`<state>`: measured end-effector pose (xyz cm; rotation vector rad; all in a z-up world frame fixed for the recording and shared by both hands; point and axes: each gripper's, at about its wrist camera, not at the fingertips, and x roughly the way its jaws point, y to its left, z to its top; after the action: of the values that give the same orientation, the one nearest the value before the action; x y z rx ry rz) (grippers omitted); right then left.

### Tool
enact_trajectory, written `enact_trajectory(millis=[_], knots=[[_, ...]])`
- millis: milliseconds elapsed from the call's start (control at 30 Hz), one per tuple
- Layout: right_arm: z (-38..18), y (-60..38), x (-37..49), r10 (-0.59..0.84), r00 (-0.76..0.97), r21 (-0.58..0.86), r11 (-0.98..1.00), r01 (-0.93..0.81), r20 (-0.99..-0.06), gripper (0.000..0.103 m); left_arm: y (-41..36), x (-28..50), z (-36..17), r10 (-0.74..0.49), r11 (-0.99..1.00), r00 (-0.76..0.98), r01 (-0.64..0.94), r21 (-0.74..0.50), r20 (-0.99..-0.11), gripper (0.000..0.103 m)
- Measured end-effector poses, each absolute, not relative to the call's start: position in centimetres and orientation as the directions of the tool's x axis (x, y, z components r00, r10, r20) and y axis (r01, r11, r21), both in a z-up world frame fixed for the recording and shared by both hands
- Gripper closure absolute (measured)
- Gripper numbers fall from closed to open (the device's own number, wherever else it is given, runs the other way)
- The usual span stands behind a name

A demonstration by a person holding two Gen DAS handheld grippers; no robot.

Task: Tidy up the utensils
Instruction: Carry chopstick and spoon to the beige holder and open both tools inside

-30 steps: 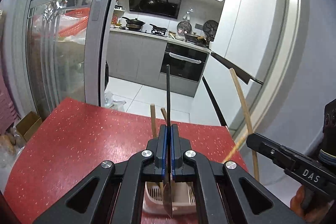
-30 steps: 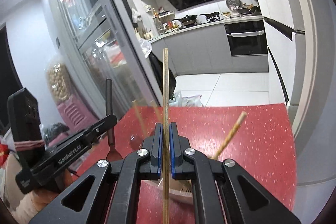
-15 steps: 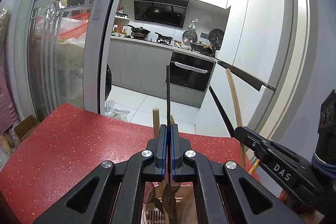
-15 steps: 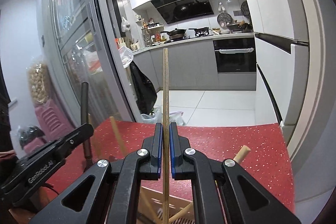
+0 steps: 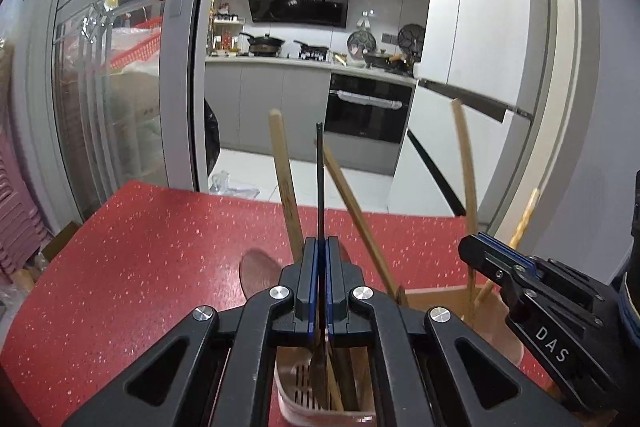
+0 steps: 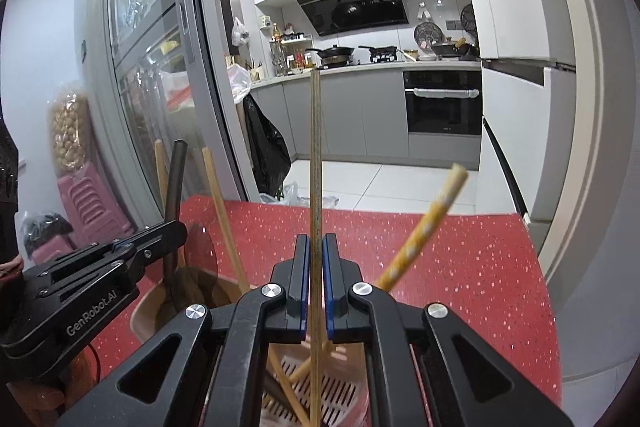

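We see both grippers over a pink utensil holder standing on a red speckled table. The left gripper has its jaws pressed together on a black-handled utensil, held upright, its handle sticking up past the fingertips and its darker lower end reaching down into the holder's slotted compartment below the jaws. The right gripper is clamped on a thin wooden chopstick, also upright, the lower end running down into the holder over its slotted floor; we cannot tell if the tip touches the bottom. In the left wrist view the right gripper shows at lower right, just beside the left one. In the right wrist view the left gripper shows at lower left with the black handle rising from it. Other utensils already stand tilted in the holder: a wooden handle leaning left of the black one, another wooden stick leaning right, and a yellow patterned stick leaning far right. A brown spoon bowl shows just left of the left gripper's fingers, against the table. The holder sits near the table's right side, directly under both grippers. Behind we see a kitchen with an oven, a range hood and a glass sliding door at left.
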<state>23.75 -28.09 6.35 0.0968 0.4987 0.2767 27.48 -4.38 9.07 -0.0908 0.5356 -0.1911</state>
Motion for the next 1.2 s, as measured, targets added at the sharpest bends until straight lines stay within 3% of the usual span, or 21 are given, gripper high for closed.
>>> enact_trajectory(millis=[767,900,1067,1200], knots=[[6.2,-28.0,23.6,0.340,0.768,0.214,0.940,-0.265,-0.543,0.094,-4.2,26.7,8.8,-0.174,0.985,0.787,0.126,-0.122,-0.591,0.075],[6.4,-28.1,23.5,0.348,0.763,0.230,0.937,-0.264,-0.544,0.067,-4.0,26.5,8.9,-0.174,0.984,0.785,0.123,-0.125,-0.595,0.075],[7.1,-28.5,22.9,0.362,0.766,0.256,0.930,-0.262,-0.531,0.062,-3.7,26.1,9.3,-0.171,0.985,0.784,0.118,-0.127,-0.596,0.075],[8.0,-28.9,21.8,0.377,0.773,0.277,0.923,-0.267,-0.511,0.049,-3.6,25.3,9.9,-0.167,0.985,0.793,0.115,-0.125,-0.586,0.075]])
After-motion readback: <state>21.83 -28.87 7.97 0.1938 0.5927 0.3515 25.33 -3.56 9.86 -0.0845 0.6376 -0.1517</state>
